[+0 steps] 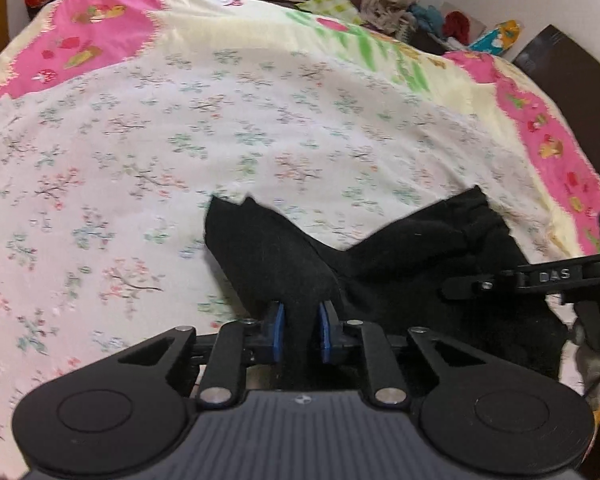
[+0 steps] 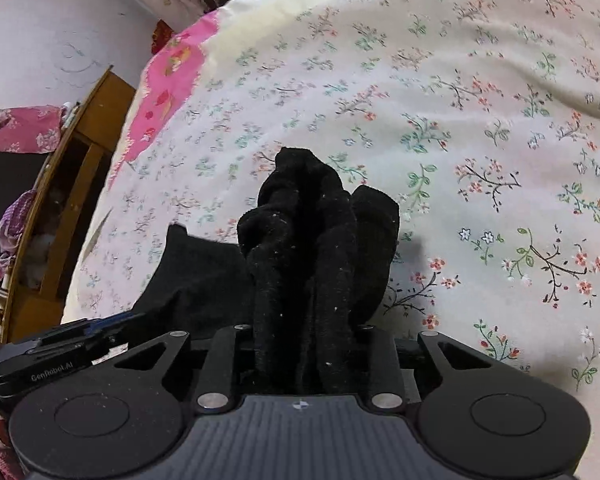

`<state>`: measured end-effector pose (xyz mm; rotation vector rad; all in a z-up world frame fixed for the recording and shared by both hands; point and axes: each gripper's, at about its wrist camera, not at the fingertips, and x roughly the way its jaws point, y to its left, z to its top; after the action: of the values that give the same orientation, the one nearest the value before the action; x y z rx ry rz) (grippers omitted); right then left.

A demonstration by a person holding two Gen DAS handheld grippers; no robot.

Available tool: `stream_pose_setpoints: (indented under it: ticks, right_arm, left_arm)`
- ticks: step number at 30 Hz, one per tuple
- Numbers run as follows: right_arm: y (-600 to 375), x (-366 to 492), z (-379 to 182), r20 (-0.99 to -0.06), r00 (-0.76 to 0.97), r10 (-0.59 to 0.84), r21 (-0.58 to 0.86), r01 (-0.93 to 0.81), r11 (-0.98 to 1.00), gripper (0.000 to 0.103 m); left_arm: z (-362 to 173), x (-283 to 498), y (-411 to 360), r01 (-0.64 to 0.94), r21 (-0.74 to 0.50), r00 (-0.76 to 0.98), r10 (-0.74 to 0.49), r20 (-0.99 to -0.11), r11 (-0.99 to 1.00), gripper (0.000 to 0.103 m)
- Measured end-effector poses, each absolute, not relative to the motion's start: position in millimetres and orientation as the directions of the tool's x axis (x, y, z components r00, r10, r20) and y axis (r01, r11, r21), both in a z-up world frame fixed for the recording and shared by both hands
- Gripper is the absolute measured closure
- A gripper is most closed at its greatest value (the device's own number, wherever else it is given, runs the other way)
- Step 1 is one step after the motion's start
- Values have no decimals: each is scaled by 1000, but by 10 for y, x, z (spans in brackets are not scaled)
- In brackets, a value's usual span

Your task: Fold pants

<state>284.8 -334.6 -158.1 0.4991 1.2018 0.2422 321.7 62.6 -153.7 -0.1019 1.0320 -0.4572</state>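
Black pants [image 1: 400, 252] lie bunched on a floral bedsheet [image 1: 180, 140]. My left gripper [image 1: 301, 322] is shut on a raised fold of the pants, its blue pads [image 1: 278, 330] pressing the cloth from both sides. To the right, part of the right gripper [image 1: 540, 276] reaches over the same garment. In the right wrist view, a thick bunch of the pants [image 2: 312, 220] stands up out of my right gripper [image 2: 304, 344], which is shut on it. The cloth hides its fingertips. The left gripper [image 2: 60, 344] shows at the lower left.
A pink and cream patterned blanket [image 1: 100, 48] borders the sheet. Piled clothes and clutter [image 1: 440, 20] sit beyond the far edge of the bed. A dark board [image 1: 560, 68] stands at the right. A wooden piece of furniture [image 2: 80, 128] stands beside the bed's left edge.
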Motion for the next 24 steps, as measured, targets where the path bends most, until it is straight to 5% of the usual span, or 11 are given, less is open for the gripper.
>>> stream_pose_setpoints:
  ticks: [5, 7, 12, 14, 19, 24]
  right_arm:
    - [-3442, 2795, -1787, -873, 310, 378, 427, 108, 898, 89]
    - [-3474, 2758, -1828, -876, 303, 376, 423, 109, 899, 86]
    - [-3460, 2750, -1865, -877, 304, 371, 418, 105, 902, 82]
    - [-3464, 2753, -1914, -880, 303, 366, 413, 106, 904, 82]
    - [-3518, 2733, -1860, -858, 326, 397, 462, 153, 873, 89]
    - [-3382, 2785, -1553, -813, 358, 459, 524, 106, 845, 92]
  left_arm:
    - [-1770, 3271, 668, 301, -261, 387, -368, -846, 917, 72]
    - [-1877, 3262, 679, 292, -280, 350, -375, -859, 914, 51]
    - [-2255, 3238, 601, 225, -367, 259, -418, -871, 903, 32]
    - [-2291, 3252, 463, 249, -358, 274, -419, -865, 900, 33]
    - [-1954, 3238, 340, 315, -383, 313, -476, -822, 868, 65]
    - [-1607, 3159, 412, 367, -432, 321, -548, -772, 824, 67]
